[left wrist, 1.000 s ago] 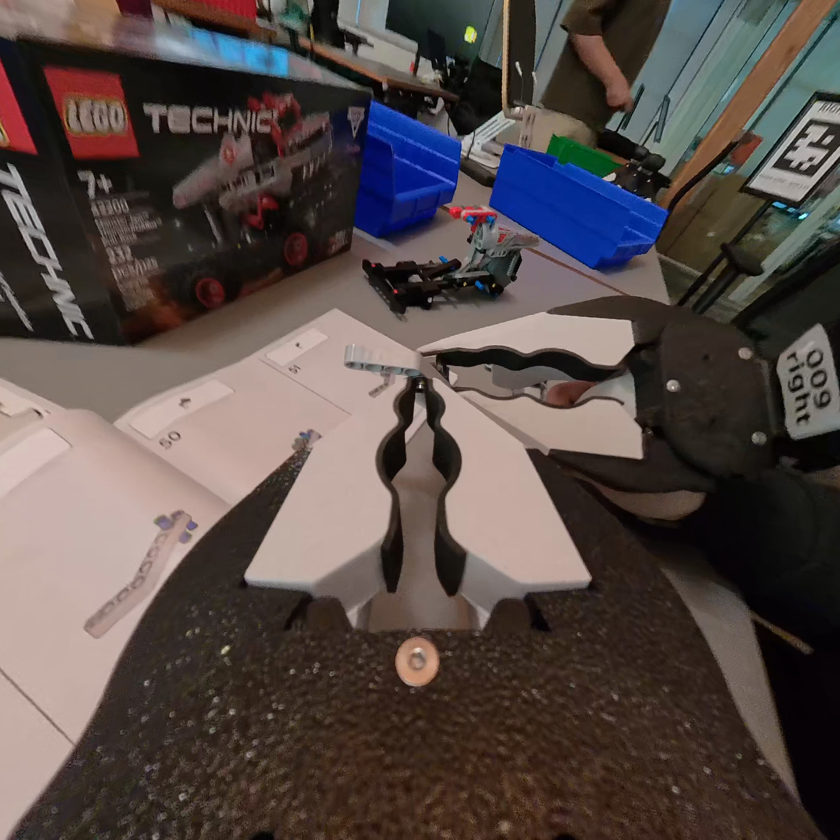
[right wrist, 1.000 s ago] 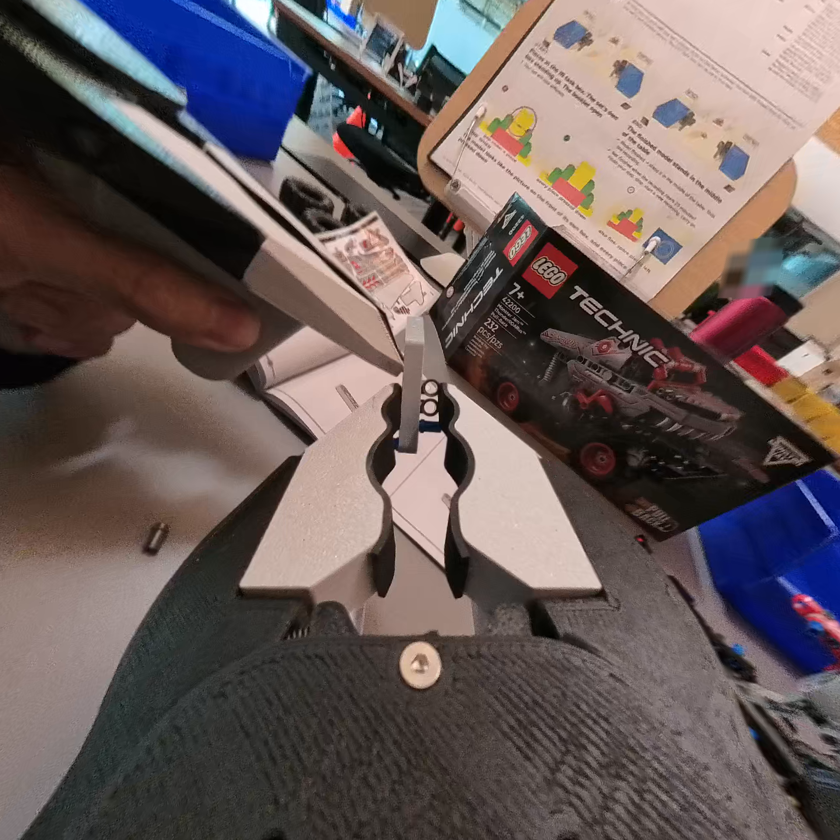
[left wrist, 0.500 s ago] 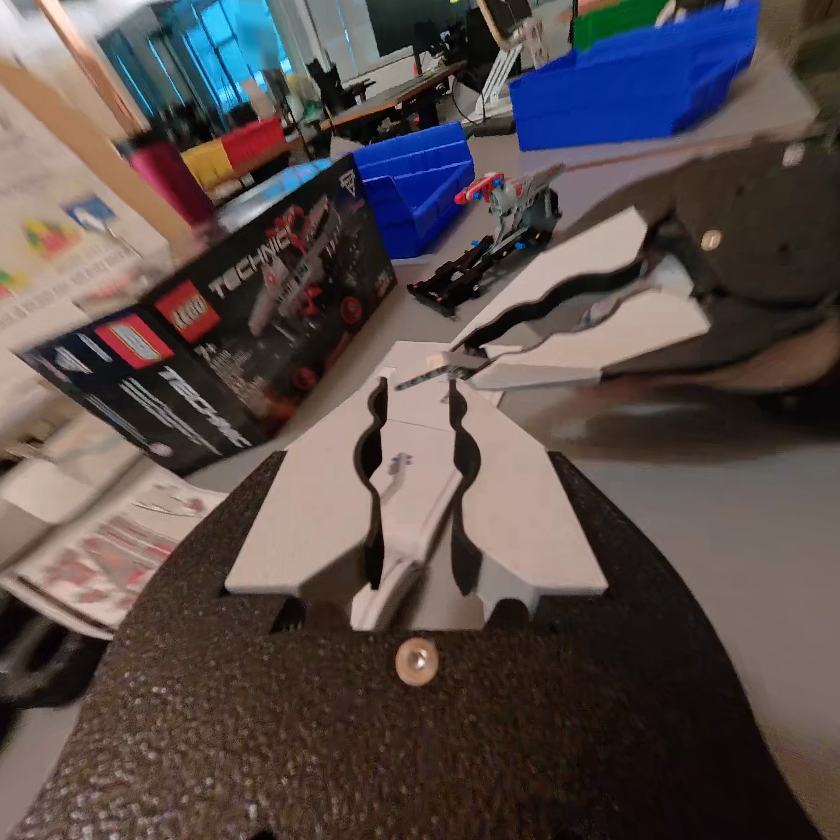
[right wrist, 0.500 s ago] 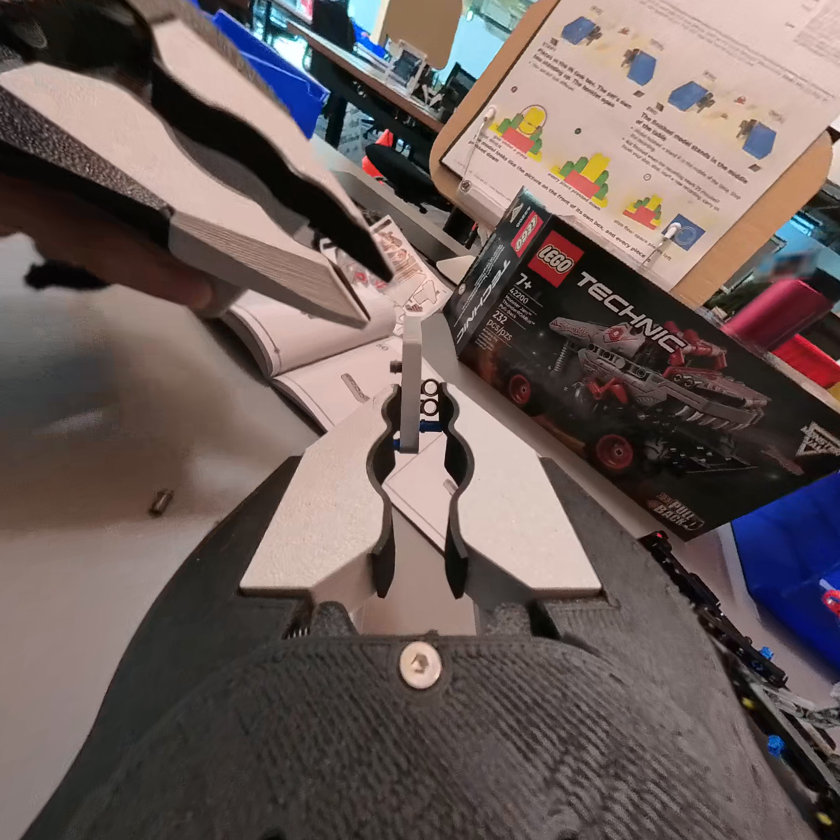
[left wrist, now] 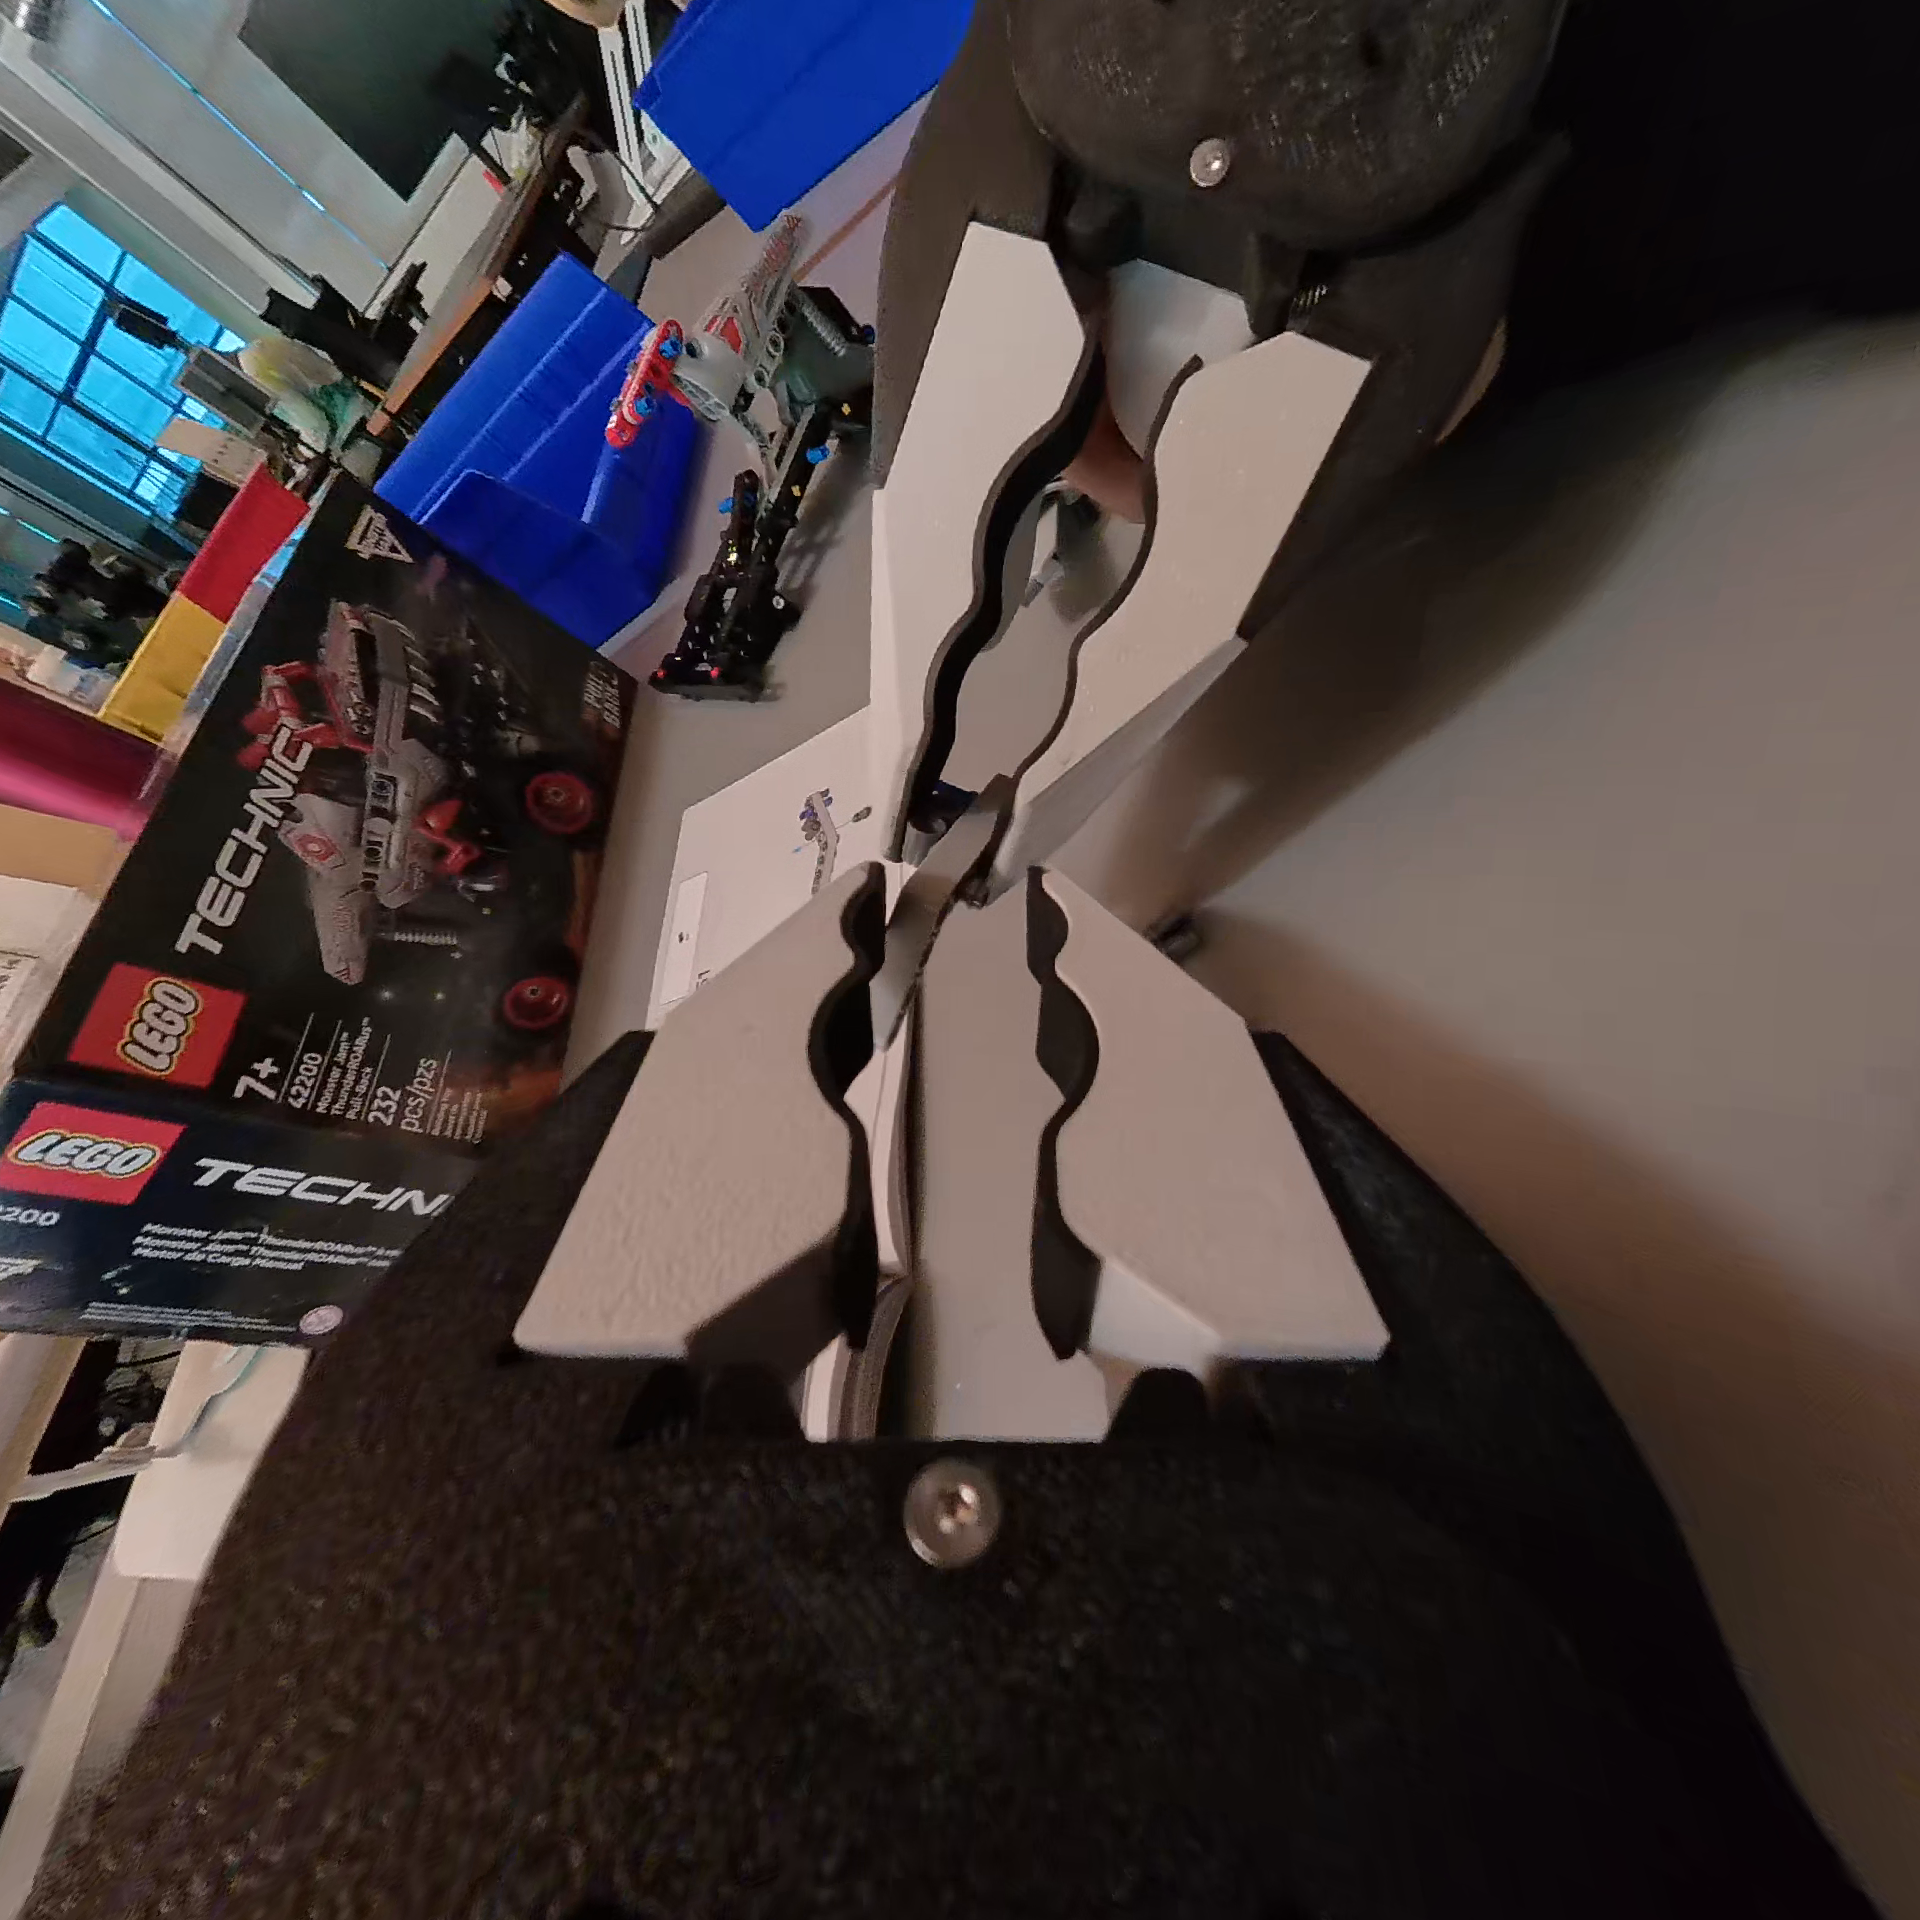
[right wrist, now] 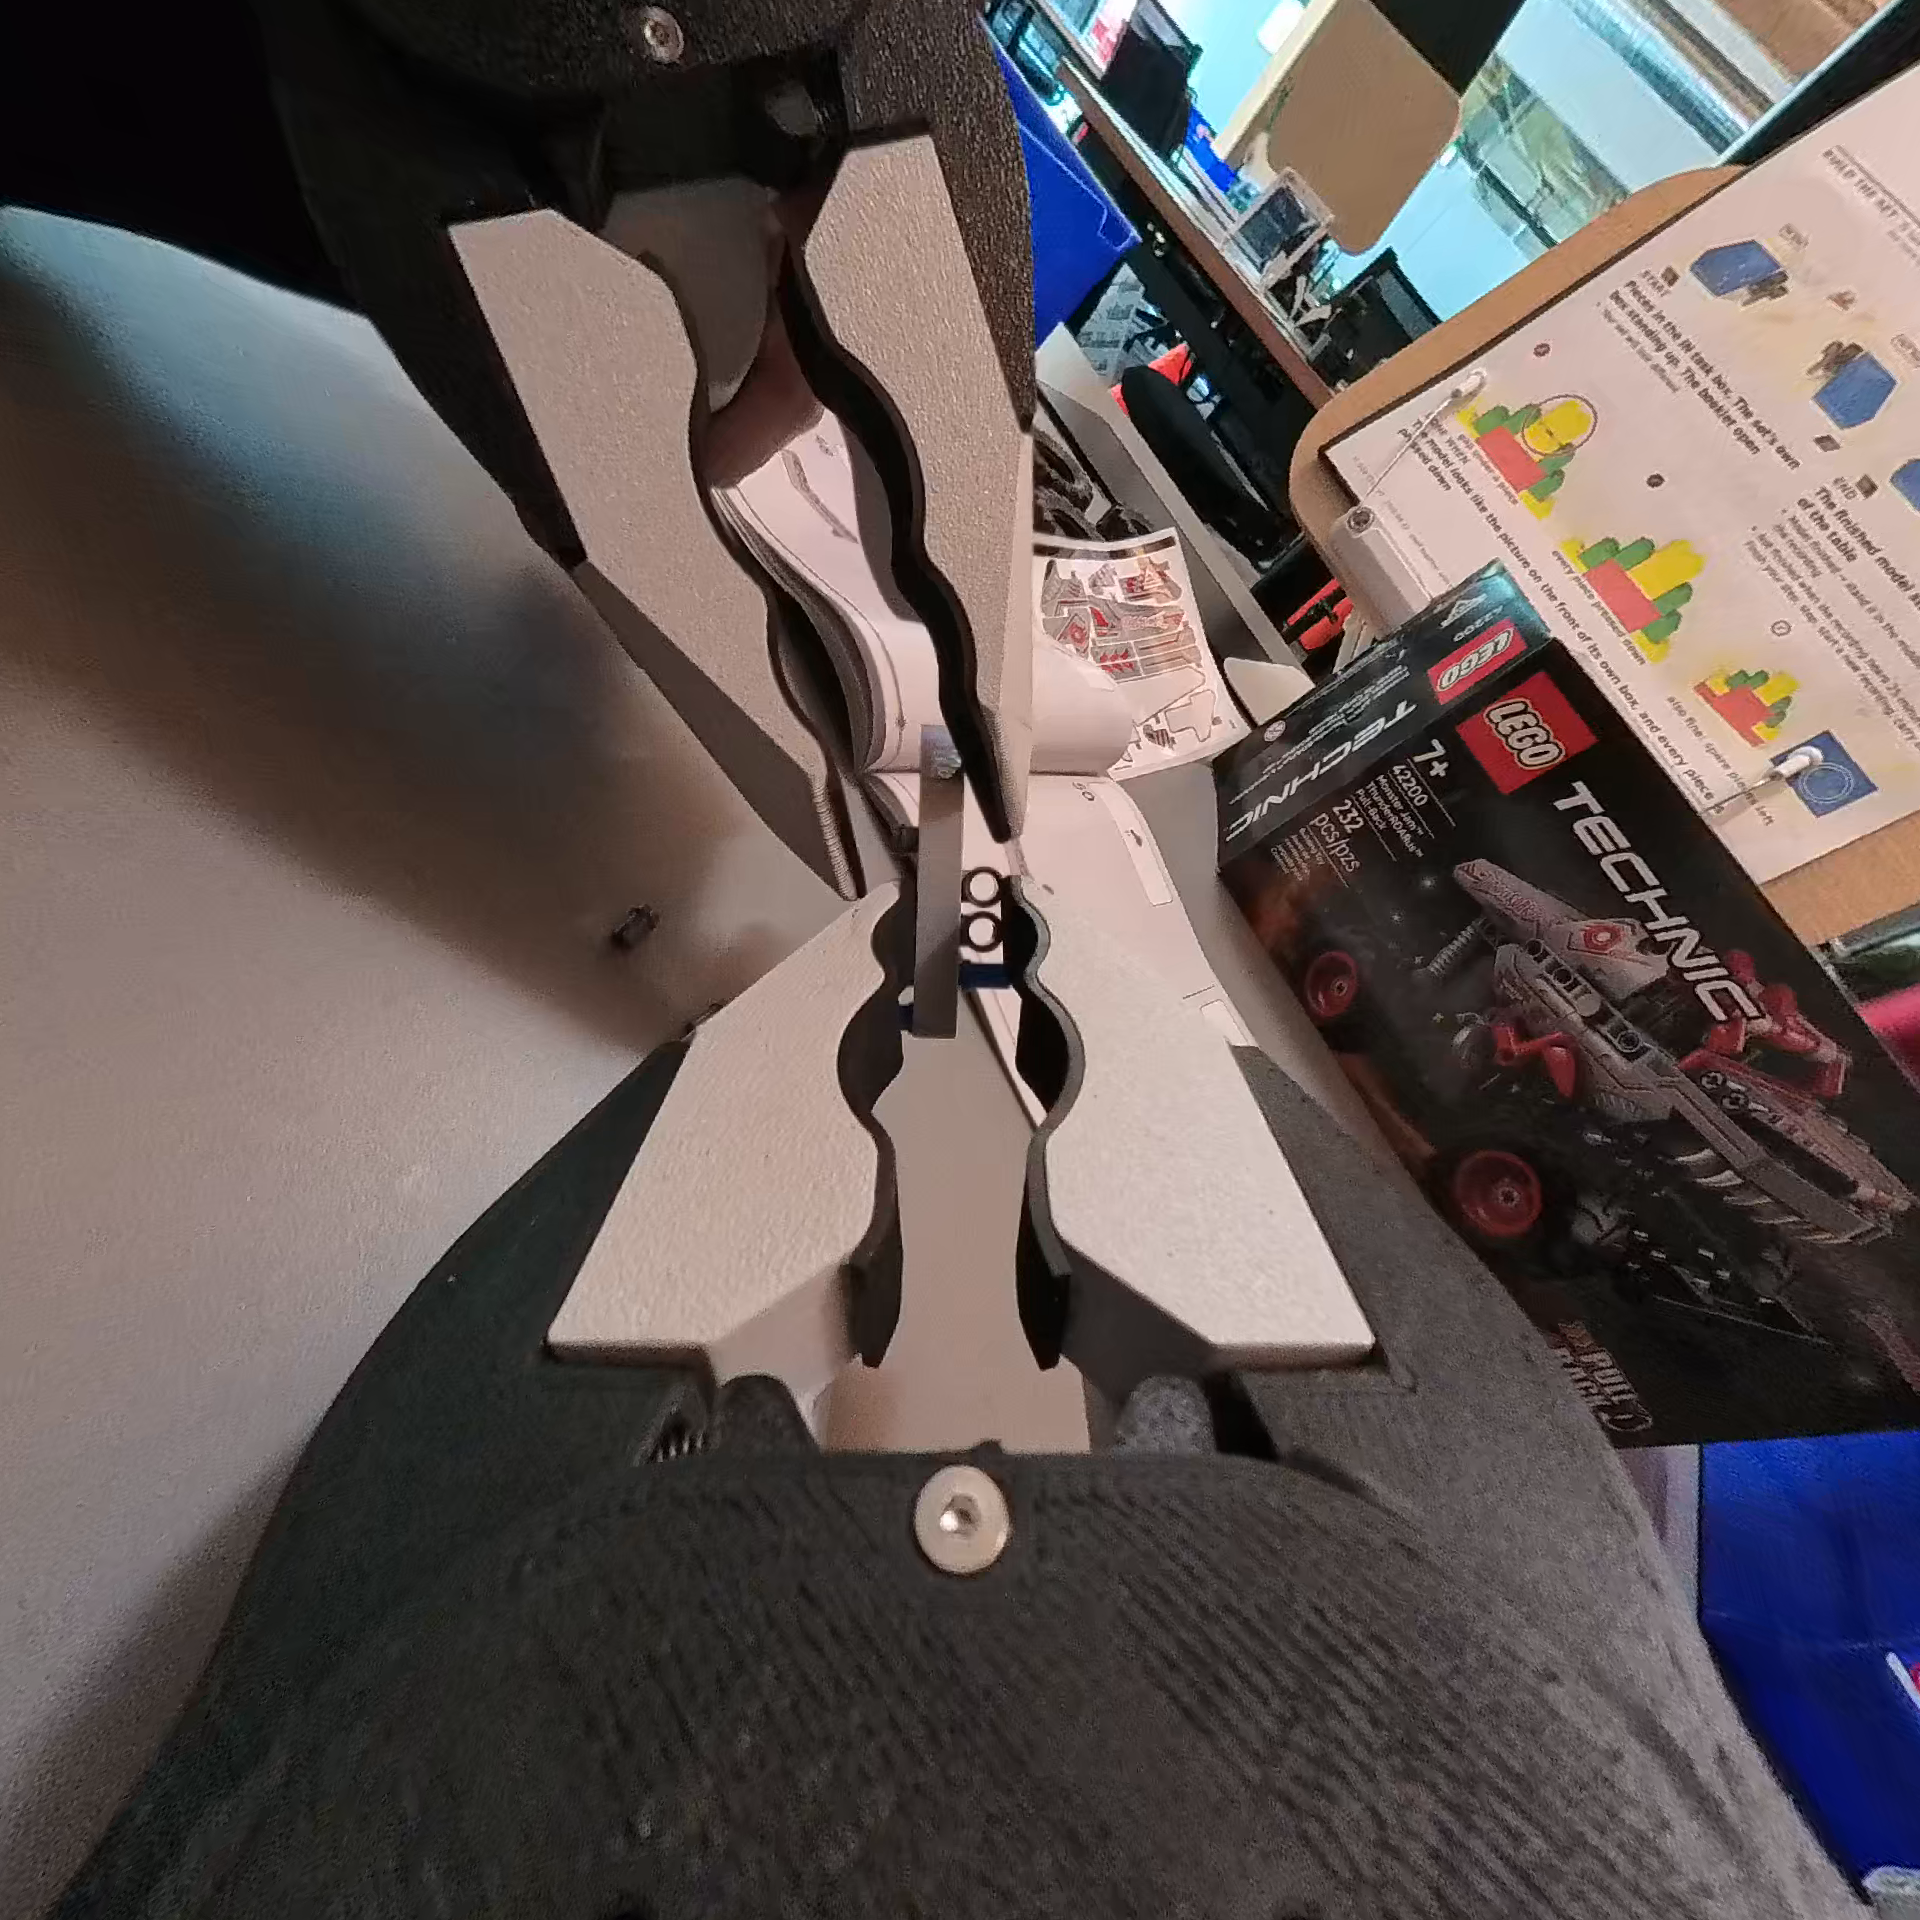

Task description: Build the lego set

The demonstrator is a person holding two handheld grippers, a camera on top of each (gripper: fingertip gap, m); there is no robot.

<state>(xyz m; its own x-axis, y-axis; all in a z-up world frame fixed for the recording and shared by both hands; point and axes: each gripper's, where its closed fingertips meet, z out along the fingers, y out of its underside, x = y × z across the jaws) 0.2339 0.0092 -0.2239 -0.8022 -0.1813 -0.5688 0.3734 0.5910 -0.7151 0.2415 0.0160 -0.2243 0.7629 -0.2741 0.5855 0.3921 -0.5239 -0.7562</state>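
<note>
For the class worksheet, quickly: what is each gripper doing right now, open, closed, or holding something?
Left gripper: open, jaws either side of the grey beam's free end, not clamped.
Right gripper: closed on the grey beam.

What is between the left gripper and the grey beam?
Nothing visible. The left gripper is open, its fingertips either side of the grey beam that the right gripper holds, with only air between.

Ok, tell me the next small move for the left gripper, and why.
Probably close the left gripper on the free end of the grey beam. Its fingers stand open either side of that end, while the right gripper grips the beam by its other end, tip to tip with the left.
</note>
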